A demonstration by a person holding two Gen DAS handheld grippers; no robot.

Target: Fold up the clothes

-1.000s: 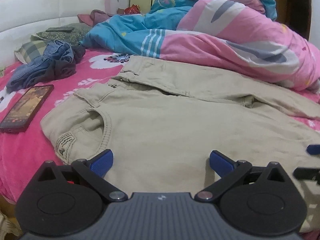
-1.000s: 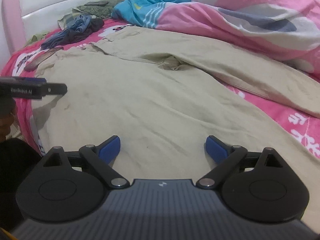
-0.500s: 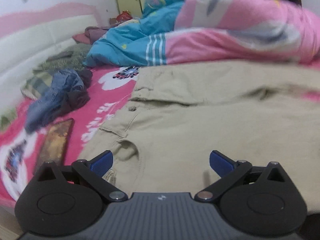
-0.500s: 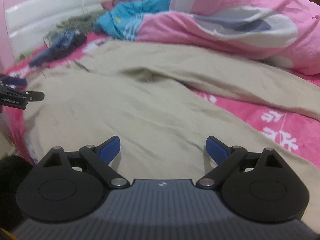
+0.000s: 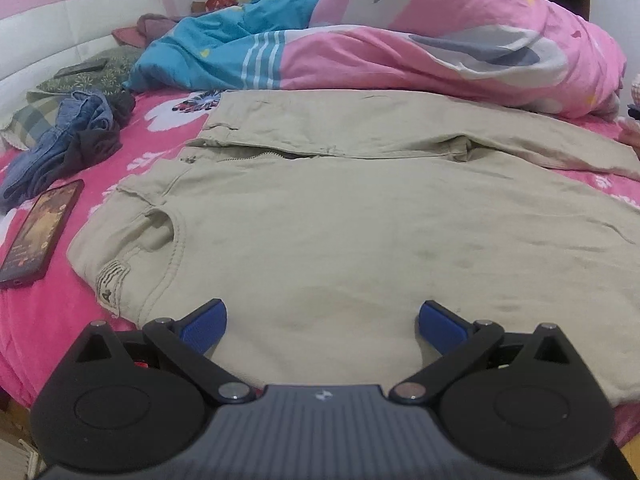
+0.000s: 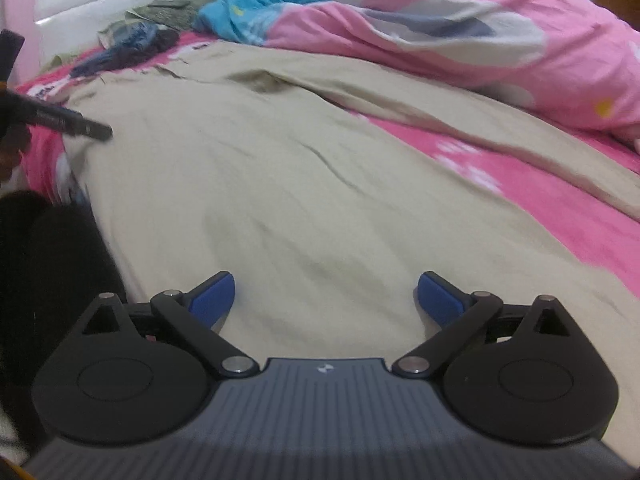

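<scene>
left wrist: my left gripper [image 5: 322, 322] spread wide, nothing held, over near edge of khaki trousers [image 5: 340, 216] lying flat on pink bedsheet [image 5: 36, 308]; phone [image 5: 40, 228] left of waistband | right wrist: my right gripper [image 6: 326, 296] spread, empty, over trousers [image 6: 280, 184]; quilt [image 6: 460, 28] far side

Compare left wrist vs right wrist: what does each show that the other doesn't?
Left wrist only: the phone lying on the pink sheet left of the khaki trousers, and their pocket and zipper fly. Right wrist only: the left claw reaching in over the trousers' edge, and the gap of sheet between the legs. Both: trousers spread flat, open claws, pink-and-blue duvet, denim pile.
</scene>
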